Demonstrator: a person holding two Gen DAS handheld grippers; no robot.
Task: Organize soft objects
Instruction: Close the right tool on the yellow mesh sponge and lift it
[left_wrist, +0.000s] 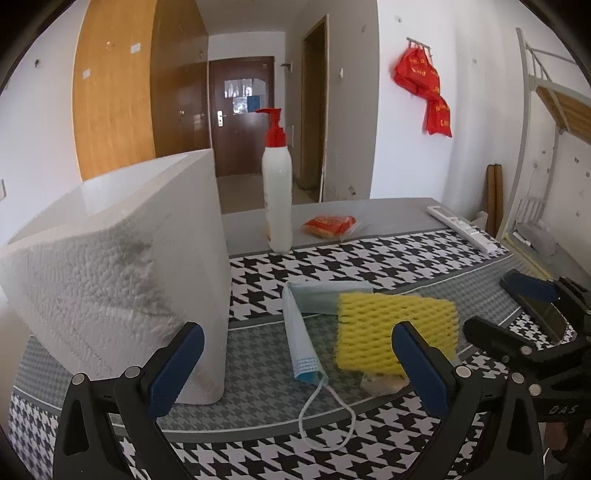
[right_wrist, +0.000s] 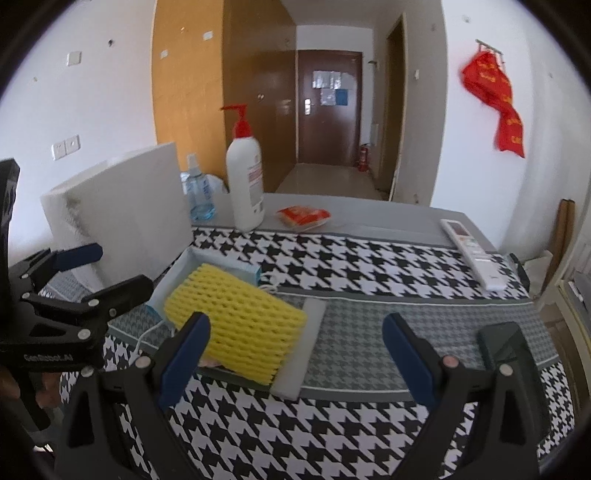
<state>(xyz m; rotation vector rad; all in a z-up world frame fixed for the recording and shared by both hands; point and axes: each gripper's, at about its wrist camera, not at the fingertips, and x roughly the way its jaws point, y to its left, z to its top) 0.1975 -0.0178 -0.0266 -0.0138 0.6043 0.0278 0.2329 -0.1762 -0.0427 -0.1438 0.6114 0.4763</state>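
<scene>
A yellow foam net sleeve (left_wrist: 395, 332) (right_wrist: 236, 325) lies on the houndstooth tablecloth, partly over blue face masks (left_wrist: 303, 332) (right_wrist: 229, 266) and a thin white foam sheet (right_wrist: 306, 350). A white foam box (left_wrist: 110, 277) (right_wrist: 122, 221) stands at the left. My left gripper (left_wrist: 299, 369) (right_wrist: 107, 273) is open and empty, its jaws spread from the box's near corner to the sleeve, above a mask. My right gripper (right_wrist: 297, 362) (left_wrist: 513, 314) is also open and holds nothing; its left finger overlaps the sleeve's near edge in the right wrist view.
A white pump bottle (left_wrist: 277, 192) (right_wrist: 245, 184) with a red top and a red snack packet (left_wrist: 330, 224) (right_wrist: 304, 216) sit at the back. A spray bottle (right_wrist: 197, 192) stands behind the box. A white remote (right_wrist: 472, 251) and a dark phone (right_wrist: 506, 343) lie at the right.
</scene>
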